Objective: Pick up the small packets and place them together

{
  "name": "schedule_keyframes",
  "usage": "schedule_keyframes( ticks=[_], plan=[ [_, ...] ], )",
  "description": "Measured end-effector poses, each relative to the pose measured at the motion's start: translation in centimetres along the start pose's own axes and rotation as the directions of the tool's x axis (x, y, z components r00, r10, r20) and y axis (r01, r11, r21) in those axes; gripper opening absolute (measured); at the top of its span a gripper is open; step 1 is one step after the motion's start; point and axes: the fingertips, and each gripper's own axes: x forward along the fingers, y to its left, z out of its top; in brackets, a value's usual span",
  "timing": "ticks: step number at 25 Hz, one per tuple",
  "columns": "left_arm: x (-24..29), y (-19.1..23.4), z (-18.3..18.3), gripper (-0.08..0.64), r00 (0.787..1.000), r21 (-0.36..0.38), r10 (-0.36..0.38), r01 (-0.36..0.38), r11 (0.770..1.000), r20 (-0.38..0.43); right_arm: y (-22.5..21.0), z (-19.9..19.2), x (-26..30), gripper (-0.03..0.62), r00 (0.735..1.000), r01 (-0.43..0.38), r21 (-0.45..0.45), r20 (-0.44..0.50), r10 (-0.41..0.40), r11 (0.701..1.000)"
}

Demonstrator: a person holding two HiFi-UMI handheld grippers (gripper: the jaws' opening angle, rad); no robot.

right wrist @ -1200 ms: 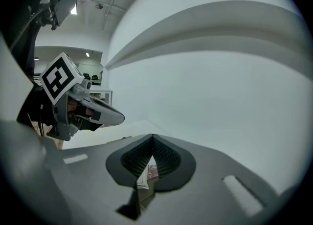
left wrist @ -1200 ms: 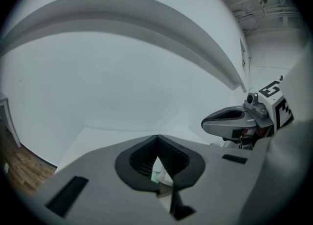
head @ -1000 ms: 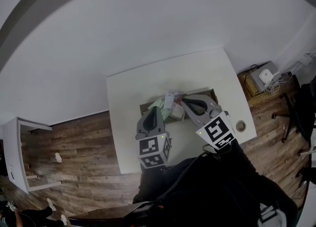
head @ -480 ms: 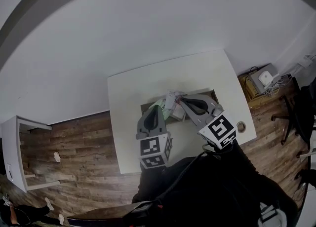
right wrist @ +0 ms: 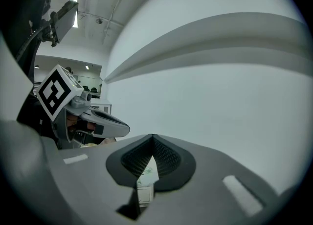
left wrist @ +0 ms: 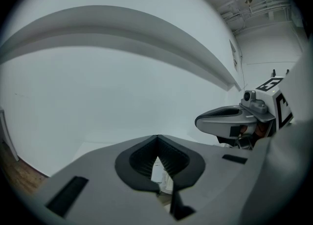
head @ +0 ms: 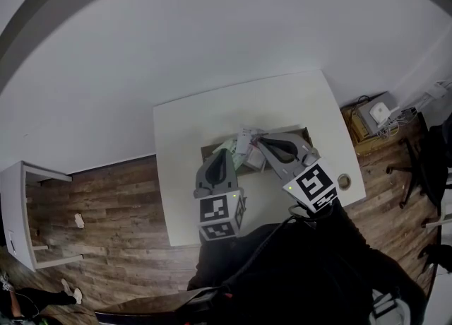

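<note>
While both grippers hang low over the box (head: 305,133) in the middle of the table (head: 205,119), neither grips anything that I can see. The left gripper (left wrist: 157,137) has its jaws together at the tips. Its own view shows a white packet (left wrist: 160,172) only through the gap behind them, lying underneath rather than pinched. The right gripper (right wrist: 152,136) is closed the same way, with a greenish packet (right wrist: 145,170) showing below its jaws.

From the head view the packets (head: 236,152) sit heaped toward the box's left end, between the two sets of tips. One far packet (head: 245,140) pokes over the far rim, its long axis running roughly away from the person. It lies just left of the right gripper's tips, nearer to them than to the left gripper's. Whether they touch it is too small to tell.

I judge the right hand is better placed for it. The jaws would have to open first, then swing a little left so the packet's thin side falls between the fingers. The heap suggests the gathering is well along.
</note>
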Motion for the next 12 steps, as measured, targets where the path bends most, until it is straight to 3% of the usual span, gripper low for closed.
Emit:
schedule_keyframes(
  ticks=[12],
  plan=[
    [0.15,-0.34,0.02,-0.002,1.0,0.01,-0.003,0.003,1.0,-0.001,-0.25,-0.23,0.03,0.0,1.0,0.005,0.0,0.003,-0.005,1.0]
  ],
)
